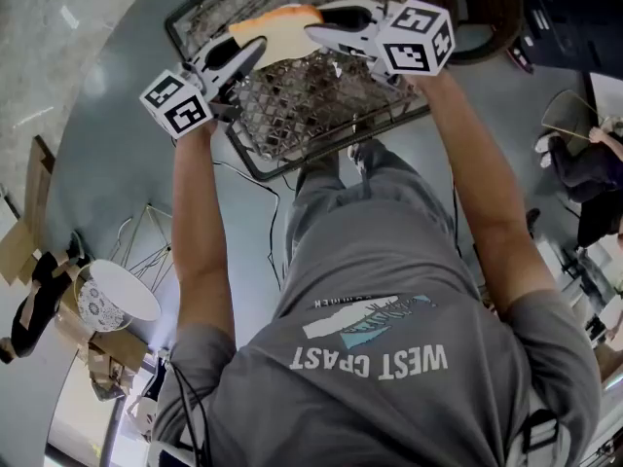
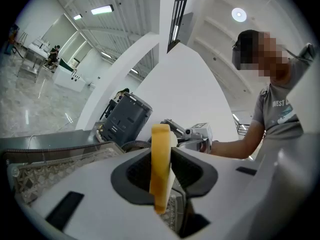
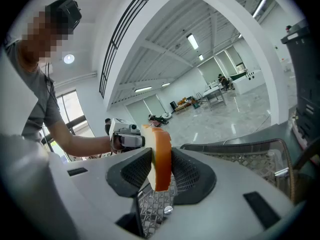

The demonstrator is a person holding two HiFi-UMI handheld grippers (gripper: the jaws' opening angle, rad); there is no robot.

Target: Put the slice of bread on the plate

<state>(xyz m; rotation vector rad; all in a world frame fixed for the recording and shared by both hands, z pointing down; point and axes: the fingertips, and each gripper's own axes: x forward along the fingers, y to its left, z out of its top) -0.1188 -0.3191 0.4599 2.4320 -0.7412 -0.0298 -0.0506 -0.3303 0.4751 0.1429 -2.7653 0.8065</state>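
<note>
A slice of bread [image 1: 275, 24] with a brown crust hangs above a wire basket [image 1: 321, 105], gripped at both ends. My left gripper [image 1: 251, 54] is shut on its left end and my right gripper [image 1: 319, 30] on its right end. In the left gripper view the bread [image 2: 160, 154] stands edge-on between the dark pads [image 2: 137, 173], with the right gripper [image 2: 194, 132] beyond it. The right gripper view shows the bread [image 3: 161, 151] clamped the same way between that gripper's pads [image 3: 184, 171], and the left gripper [image 3: 126, 136] behind it. No plate is clearly in view.
The wire basket rests on a grey round table [image 1: 117, 115]. A dark grey appliance [image 2: 125, 116] stands behind the basket. A dark round object [image 1: 487, 8] lies at the table's far right. A white patterned bowl [image 1: 112, 295] sits lower left, off the table.
</note>
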